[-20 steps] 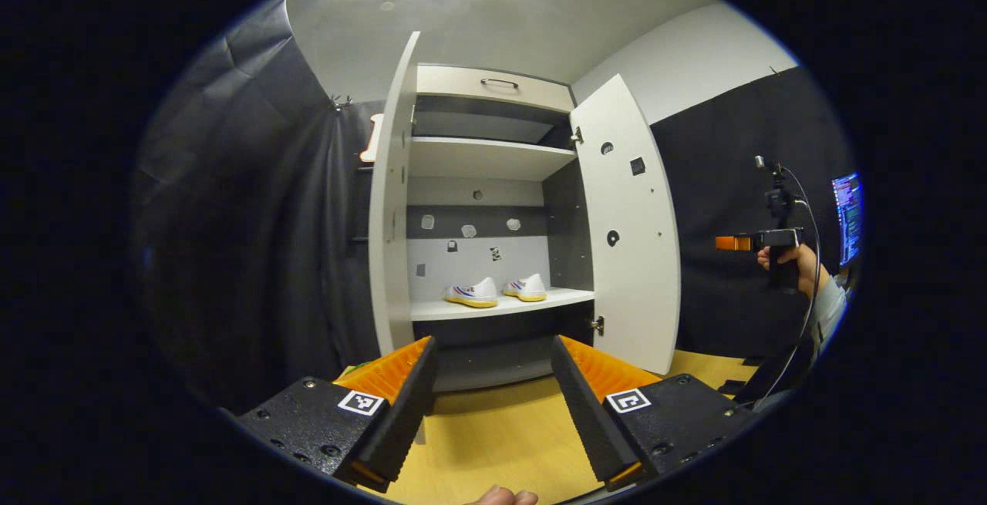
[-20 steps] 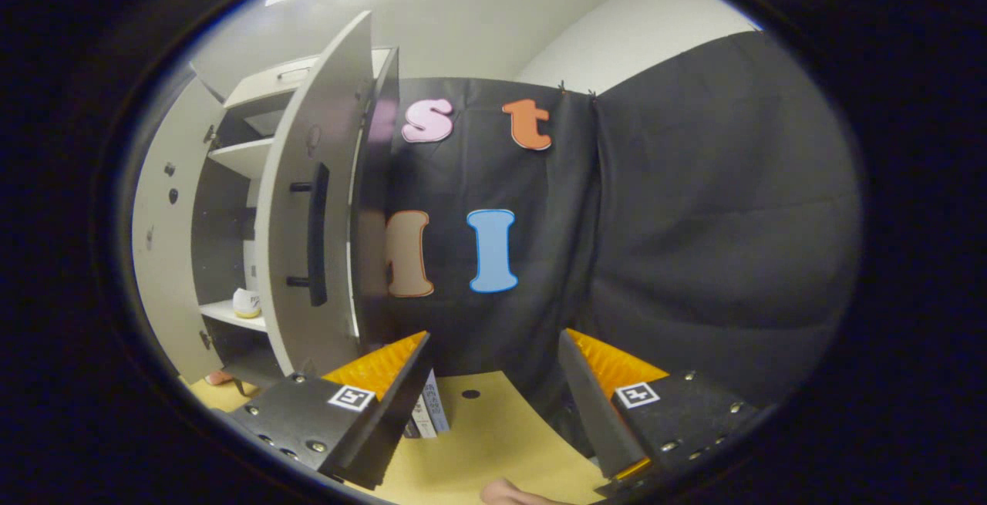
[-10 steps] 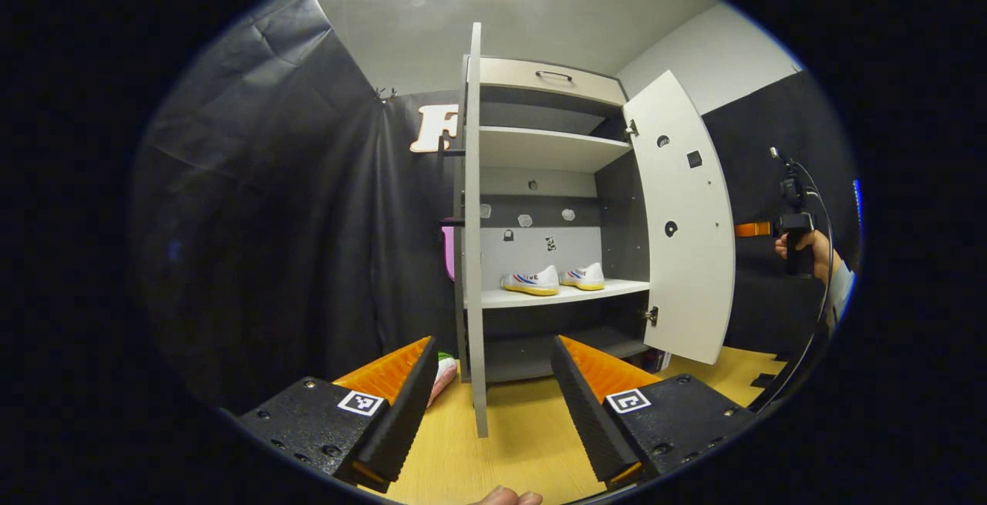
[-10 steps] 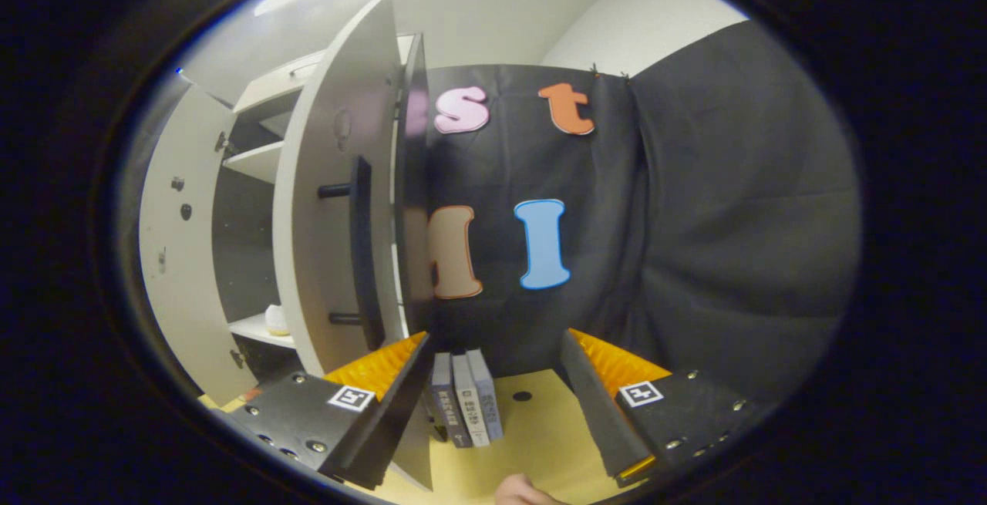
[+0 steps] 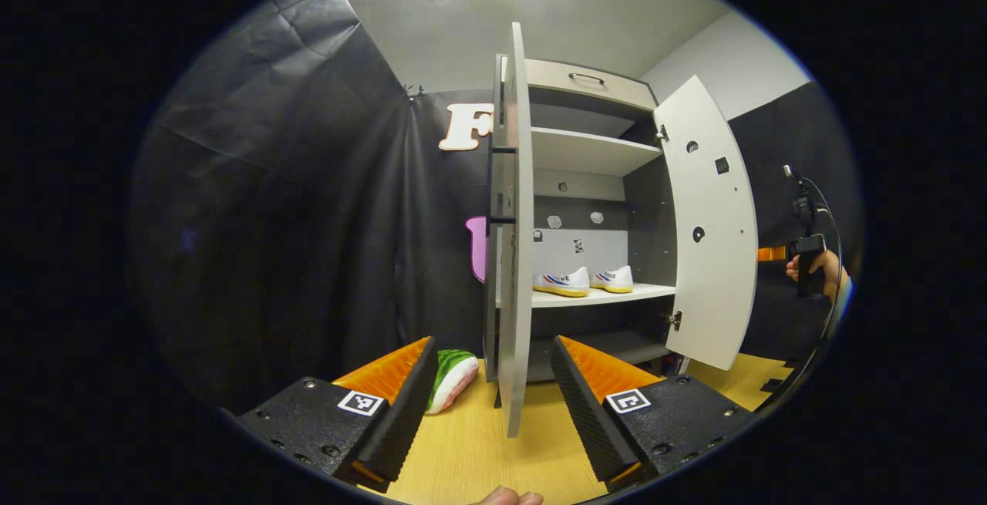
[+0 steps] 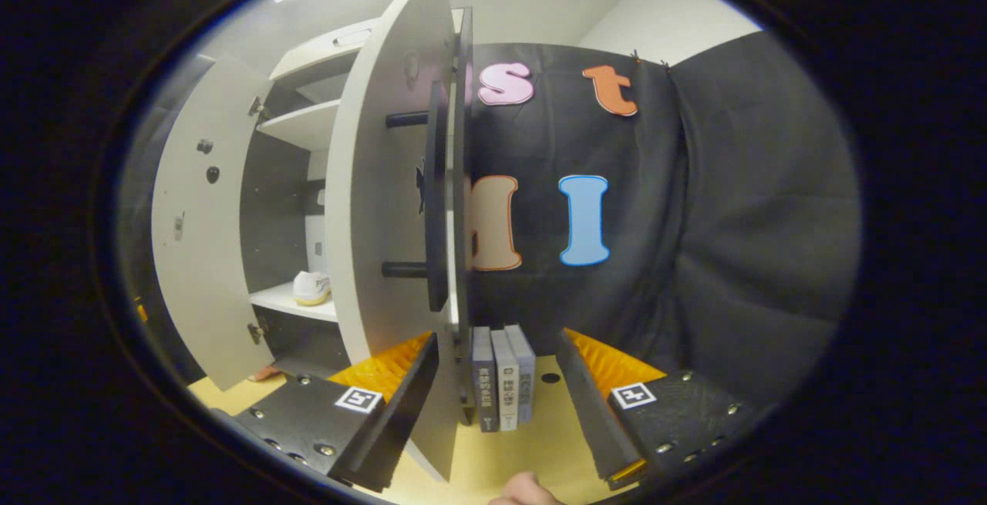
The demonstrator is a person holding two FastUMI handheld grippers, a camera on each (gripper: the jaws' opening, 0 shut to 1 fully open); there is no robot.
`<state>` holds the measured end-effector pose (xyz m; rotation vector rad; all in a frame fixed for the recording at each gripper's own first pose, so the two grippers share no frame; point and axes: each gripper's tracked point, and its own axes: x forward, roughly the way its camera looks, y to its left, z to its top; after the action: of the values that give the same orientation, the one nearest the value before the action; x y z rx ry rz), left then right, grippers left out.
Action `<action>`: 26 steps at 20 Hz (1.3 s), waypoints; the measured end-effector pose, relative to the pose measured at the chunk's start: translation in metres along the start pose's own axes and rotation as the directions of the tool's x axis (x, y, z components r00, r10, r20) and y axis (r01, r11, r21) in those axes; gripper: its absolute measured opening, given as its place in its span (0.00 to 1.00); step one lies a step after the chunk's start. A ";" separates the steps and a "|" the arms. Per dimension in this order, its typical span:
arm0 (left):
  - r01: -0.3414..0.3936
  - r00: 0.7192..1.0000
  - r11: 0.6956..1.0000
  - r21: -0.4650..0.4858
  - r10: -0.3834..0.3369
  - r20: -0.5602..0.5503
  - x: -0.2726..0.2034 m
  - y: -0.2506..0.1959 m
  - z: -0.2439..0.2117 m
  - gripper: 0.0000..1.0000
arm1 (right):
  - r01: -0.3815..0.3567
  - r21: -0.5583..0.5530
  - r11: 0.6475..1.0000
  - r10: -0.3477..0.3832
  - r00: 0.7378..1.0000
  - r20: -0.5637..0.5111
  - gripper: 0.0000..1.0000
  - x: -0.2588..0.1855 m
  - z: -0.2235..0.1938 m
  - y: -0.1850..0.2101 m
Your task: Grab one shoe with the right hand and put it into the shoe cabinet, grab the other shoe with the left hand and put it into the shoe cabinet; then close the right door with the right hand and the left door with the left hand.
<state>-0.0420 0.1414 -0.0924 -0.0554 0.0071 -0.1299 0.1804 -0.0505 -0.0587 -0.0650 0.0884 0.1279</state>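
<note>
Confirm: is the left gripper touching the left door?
Apart. Left gripper view: left door edge stands between open fingers of the left gripper, floor showing either side.

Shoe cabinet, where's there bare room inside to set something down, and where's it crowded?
Free: the upper shelf, under the drawer, is bare, and so is the bottom compartment. Crowded: the middle shelf holds both shoes side by side, leaving only a strip toward the right door.
</note>
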 end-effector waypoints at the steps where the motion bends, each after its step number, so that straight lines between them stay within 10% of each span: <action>1: 0.002 1.000 1.000 -0.012 -0.002 -0.007 0.000 0.001 -0.001 0.90 | -0.010 -0.006 1.000 0.010 1.000 0.008 0.93 0.000 0.001 0.007; 18: -0.159 0.984 0.987 -0.029 0.157 -0.081 0.049 0.084 -0.008 0.92 | -0.230 0.117 0.966 0.225 0.973 0.051 0.94 0.011 -0.030 0.132; 26: -0.200 0.972 0.980 -0.012 0.196 -0.129 0.099 0.116 -0.013 0.91 | -0.161 0.050 0.986 0.158 0.985 0.065 0.92 -0.025 -0.054 0.128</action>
<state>0.0707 0.2423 -0.1119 -0.0707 0.1411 0.0668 0.1347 0.0698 -0.1175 0.0011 0.0360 0.2872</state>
